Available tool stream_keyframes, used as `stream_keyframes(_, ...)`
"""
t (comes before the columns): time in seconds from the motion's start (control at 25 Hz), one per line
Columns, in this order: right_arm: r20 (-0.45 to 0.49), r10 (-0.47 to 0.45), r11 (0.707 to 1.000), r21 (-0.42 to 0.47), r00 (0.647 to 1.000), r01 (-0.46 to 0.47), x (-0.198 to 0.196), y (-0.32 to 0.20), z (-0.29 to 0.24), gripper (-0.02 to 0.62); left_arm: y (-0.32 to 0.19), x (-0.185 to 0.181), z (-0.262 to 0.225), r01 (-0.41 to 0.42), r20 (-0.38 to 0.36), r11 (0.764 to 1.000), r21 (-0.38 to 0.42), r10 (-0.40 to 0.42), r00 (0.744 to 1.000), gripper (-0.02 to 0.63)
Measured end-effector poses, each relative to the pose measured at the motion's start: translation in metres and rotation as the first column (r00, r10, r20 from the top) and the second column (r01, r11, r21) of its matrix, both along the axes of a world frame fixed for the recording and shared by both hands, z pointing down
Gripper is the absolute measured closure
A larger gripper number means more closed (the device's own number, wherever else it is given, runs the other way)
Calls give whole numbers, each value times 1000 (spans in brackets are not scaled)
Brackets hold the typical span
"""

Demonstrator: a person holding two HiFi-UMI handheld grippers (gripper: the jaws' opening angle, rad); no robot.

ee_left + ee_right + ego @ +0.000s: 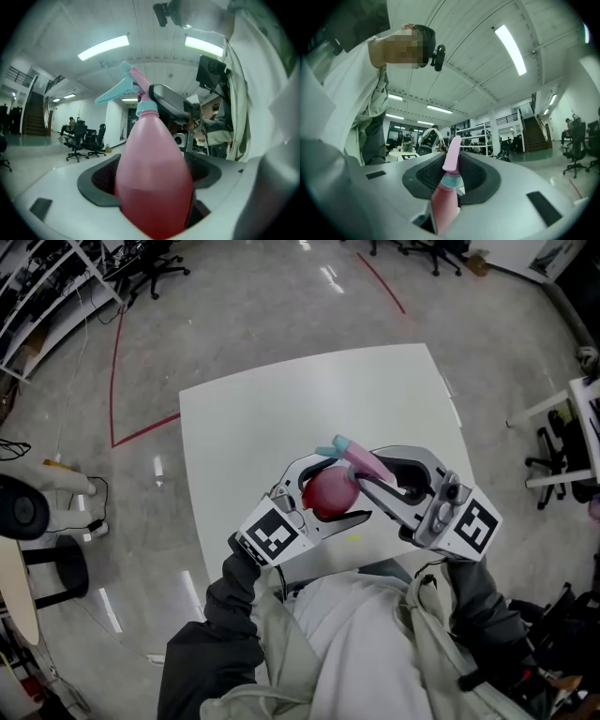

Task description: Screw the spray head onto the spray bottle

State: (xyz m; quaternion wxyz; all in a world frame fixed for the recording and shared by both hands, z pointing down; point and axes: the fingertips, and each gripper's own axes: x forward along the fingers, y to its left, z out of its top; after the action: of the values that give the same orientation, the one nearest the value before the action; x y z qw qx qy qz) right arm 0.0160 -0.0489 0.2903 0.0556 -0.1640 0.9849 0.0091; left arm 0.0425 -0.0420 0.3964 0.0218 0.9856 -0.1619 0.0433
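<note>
Jacket cloth (356,634) and a dark sleeve (216,643) fill the bottom of the head view, closest to the lens

Both claws meet just beyond the chest, over the near edge of the white desk (281,418)

Left claw (339,489): jaws set wide, clamped on the fat body of the pink spray bottle (152,178). Left claw view shows the bottle standing right between the dark pads, filling the gap. Bottle's lower part looks a darker pink than its upper part. Marker cube (274,535) of this claw faces up toward the head camera

Right claw (367,470): jaws narrow, closed around the spray head (140,91). Right claw view shows the pink head with its teal collar (452,180) squeezed between the pads. Its own marker cube (473,524) sits at the right, above the other sleeve

Spray head: pink top, teal trigger (115,91) pointing away from the right claw. Collar sits on the neck of the bottle; how far it is threaded down, cannot tell

Bottle is off the desk, carried between the two claws, tilted with the head end pointing away from the person and slightly right in the head view

Surroundings: glossy grey floor (234,315) with a red tape line (117,362). Black office chairs (84,138) stand far off in the left claw view. Long ceiling lights (103,47) run overhead. Staircase (534,131) shows at the right of the right claw view
</note>
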Motion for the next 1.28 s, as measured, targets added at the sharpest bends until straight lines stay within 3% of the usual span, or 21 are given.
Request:
stream_keyframes(0.08,44,-42,999,-30,998,43,6,6,-2,514,7,4,-7,-25,-73,998,-52,21,997,170)
stream_keyframes(0.12,40,-70,996,-49,997,72,7,11,0,514,12,7,-7,-47,-60,997,-54,44,997,172)
stream_keyframes(0.24,-29,-149,986,-76,988,146,2,22,5,514,24,12,7,-111,124,994,12,108,986,172)
stream_keyframes(0.36,2,-222,967,-127,975,220,1,25,6,514,29,9,7,-139,156,989,44,131,979,172)
stream_keyframes(0.48,115,-294,940,-146,949,309,7,26,-1,514,38,11,-4,-188,94,982,31,184,978,172)
stream_keyframes(0.56,173,-333,923,-142,927,358,9,29,-9,514,44,13,-17,-231,-32,973,-9,230,973,173)
stream_keyframes(0.64,208,-363,908,-138,908,395,7,32,-14,514,50,14,-31,-284,-179,956,-71,267,947,172)
stream_keyframes(0.68,216,-381,898,-144,899,416,6,35,-15,514,53,13,-34,-312,-216,946,-92,287,933,172)
stream_keyframes(0.8,222,-436,864,-170,872,475,2,40,-15,514,59,13,-35,-344,-213,934,-91,320,923,172)
stream_keyframes(0.84,218,-428,869,-168,877,466,0,38,-15,514,57,12,-34,-326,-202,941,-86,304,931,173)
stream_keyframes(0.92,209,-343,909,-171,916,380,-4,25,-15,514,44,6,-31,-234,-192,970,-73,216,957,172)
stream_keyframes(1.04,218,-92,980,-155,972,128,3,-2,-16,464,10,-6,-29,8,-179,1000,-14,-11,984,172)
stream_keyframes(1.08,207,-13,990,-136,978,42,7,-9,-15,459,-1,-10,-28,100,-174,995,2,-98,980,172)
stream_keyframes(1.16,142,111,992,-74,984,-101,10,-16,-9,397,-22,-19,-21,274,-142,961,27,-268,953,172)
stream_keyframes(1.28,3,276,960,47,961,-276,4,-19,7,385,-40,-25,-7,421,-33,905,65,-419,907,172)
